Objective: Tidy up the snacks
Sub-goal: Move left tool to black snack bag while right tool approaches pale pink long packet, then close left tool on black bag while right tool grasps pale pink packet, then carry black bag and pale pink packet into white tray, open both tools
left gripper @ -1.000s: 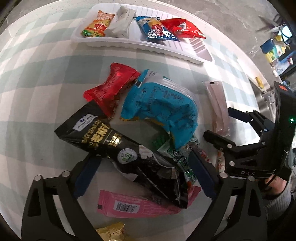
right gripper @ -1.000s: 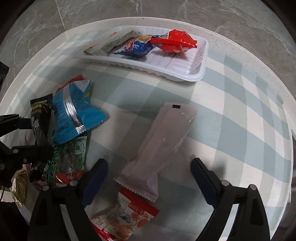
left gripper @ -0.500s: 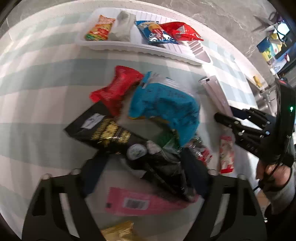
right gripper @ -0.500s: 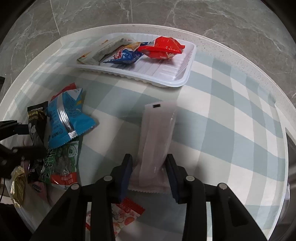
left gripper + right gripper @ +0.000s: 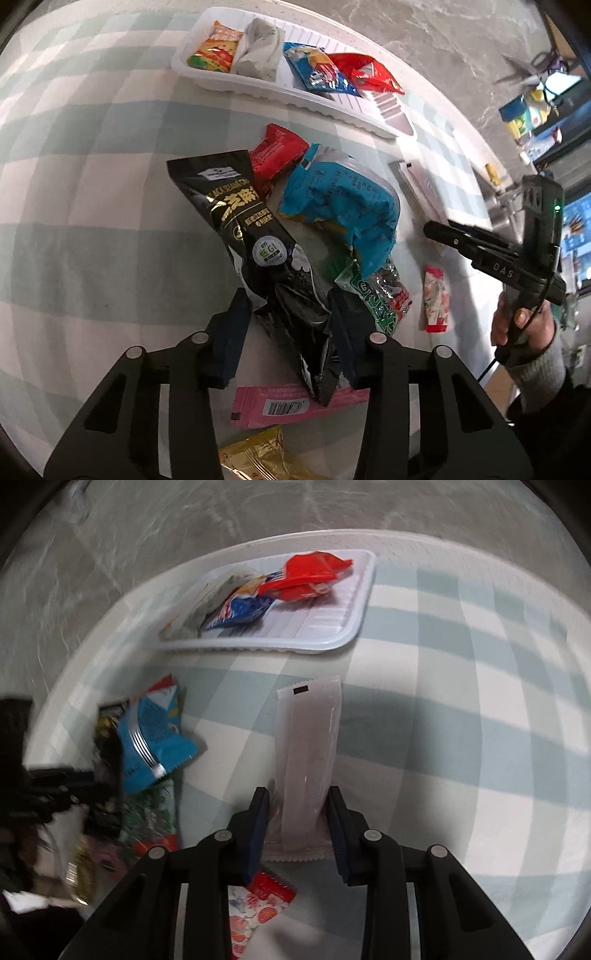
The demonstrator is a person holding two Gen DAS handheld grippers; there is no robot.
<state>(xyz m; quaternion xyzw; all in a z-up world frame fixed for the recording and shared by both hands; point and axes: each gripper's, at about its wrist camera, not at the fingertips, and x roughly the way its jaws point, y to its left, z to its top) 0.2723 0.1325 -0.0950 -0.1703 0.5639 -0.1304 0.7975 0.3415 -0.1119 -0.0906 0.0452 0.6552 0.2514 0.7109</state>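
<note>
A white tray (image 5: 295,94) at the far edge of the checked tabletop (image 5: 92,184) holds four snack packets; its right end is bare. The left tool (image 5: 291,325), jaws just closing, clamps a black packet (image 5: 251,236) marked "GI" from the loose pile. The right tool (image 5: 297,823), jaws just closing, grips a pale pink packet (image 5: 314,731) on open cloth.

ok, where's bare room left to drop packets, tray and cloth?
In the white tray, the ribbed end beyond the red packet is bare. The checked cloth right of the pale packet is free too. The pile around the blue packet and black pouch is crowded.
</note>
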